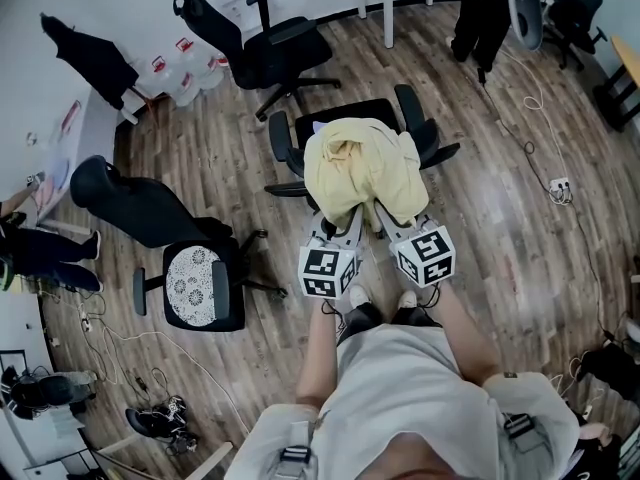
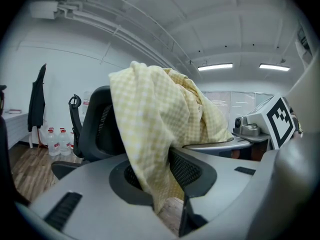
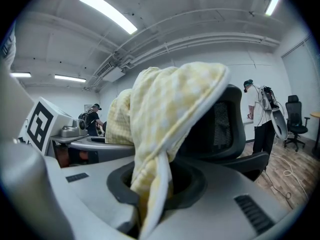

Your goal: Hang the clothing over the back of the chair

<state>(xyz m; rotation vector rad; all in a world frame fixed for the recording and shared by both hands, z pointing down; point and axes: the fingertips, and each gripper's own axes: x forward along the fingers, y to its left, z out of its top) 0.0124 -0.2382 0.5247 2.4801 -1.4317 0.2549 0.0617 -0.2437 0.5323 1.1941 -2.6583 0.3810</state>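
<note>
A pale yellow checked garment is draped over the backrest of a black office chair, right in front of me. Both grippers are at its lower hem. My left gripper has the cloth hanging between its jaws, with a dark gap beside the fabric, so its pads do not press. In the right gripper view the hem runs down into the narrow slit of my right gripper and fills it. The mesh backrest rises behind the cloth.
A second chair with a patterned cushion stands to the left, and another black office chair farther back. Water bottles line the wall. Cables trail over the wood floor on the right. A person stands in the background.
</note>
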